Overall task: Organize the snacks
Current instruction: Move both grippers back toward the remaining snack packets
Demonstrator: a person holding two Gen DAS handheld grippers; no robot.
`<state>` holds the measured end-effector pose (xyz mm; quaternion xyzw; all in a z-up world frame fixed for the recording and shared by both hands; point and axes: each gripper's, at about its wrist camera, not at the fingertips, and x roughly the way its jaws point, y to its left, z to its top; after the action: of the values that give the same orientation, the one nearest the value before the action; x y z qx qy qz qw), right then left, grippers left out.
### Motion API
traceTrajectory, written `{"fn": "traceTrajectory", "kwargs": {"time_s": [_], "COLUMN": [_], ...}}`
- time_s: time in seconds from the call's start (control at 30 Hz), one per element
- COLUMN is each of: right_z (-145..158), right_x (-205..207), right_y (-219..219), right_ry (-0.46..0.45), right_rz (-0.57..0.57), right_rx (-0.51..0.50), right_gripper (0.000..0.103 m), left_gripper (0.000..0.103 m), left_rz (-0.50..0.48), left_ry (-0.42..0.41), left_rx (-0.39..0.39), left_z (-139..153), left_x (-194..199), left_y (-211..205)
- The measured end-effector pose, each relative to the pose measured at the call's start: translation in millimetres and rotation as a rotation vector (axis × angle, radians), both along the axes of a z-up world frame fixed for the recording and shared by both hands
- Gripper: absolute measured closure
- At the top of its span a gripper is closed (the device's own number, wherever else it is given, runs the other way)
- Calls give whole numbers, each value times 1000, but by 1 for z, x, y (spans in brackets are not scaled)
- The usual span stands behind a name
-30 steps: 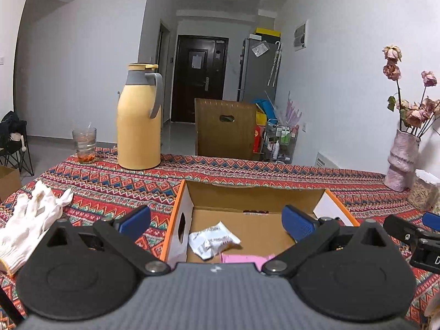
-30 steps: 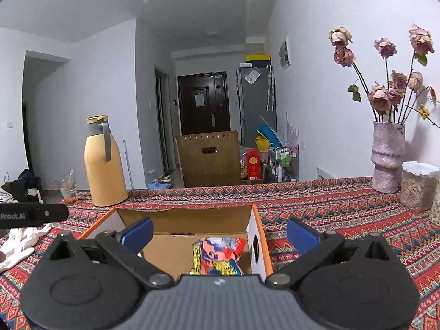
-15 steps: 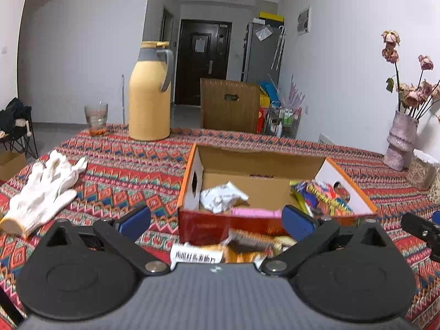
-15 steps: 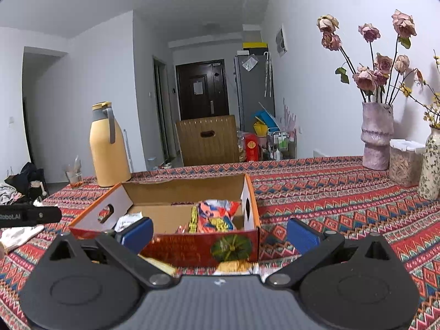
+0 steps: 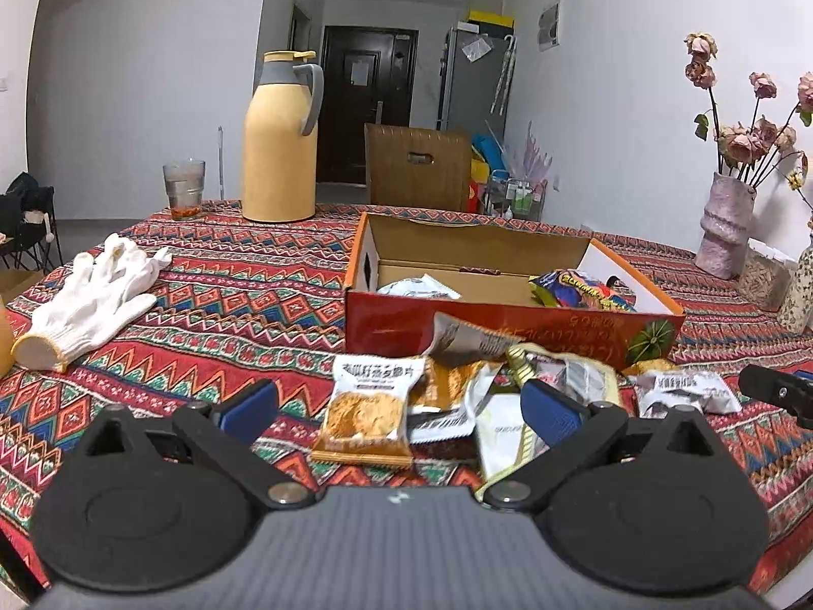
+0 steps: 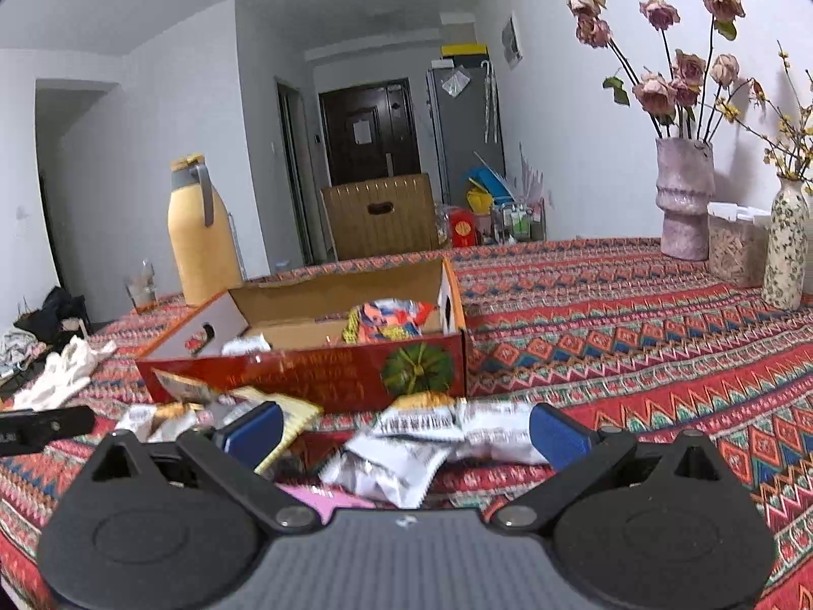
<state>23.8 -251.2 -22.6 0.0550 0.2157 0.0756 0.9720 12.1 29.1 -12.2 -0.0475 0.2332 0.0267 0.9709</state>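
Blue-padded, my left gripper (image 5: 399, 409) is spread wide and empty above a biscuit packet (image 5: 367, 414) lying between its fingers. My right gripper (image 6: 406, 429) is equally spread over silver snack packets (image 6: 406, 450). Just beyond both stands the red cardboard box (image 5: 508, 328), holding a few snacks, on the patterned tablecloth (image 6: 635, 335).

Glossy foil snack packets (image 5: 368, 406), matt cardboard box (image 5: 508, 323), woven patterned tablecloth (image 5: 244, 305), white knit glove (image 5: 91, 305).
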Motion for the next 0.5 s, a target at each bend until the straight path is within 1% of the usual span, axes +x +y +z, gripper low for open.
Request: {"fn": "traceTrajectory", "kwargs": {"time_s": [0.23, 0.5], "right_z": [-11, -13], "right_x": [-6, -4], "right_y": [2, 3], "right_ry": [35, 52], "right_rz": [-2, -3], "right_rx": [-16, -21], "right_gripper": [0, 0], "left_gripper": [0, 0], "left_rz": [12, 5], "left_ry": [45, 54], "left_rx": [-8, -12], "left_z": [-13, -15], "left_x": [-2, 0], "left_y": [9, 8]}}
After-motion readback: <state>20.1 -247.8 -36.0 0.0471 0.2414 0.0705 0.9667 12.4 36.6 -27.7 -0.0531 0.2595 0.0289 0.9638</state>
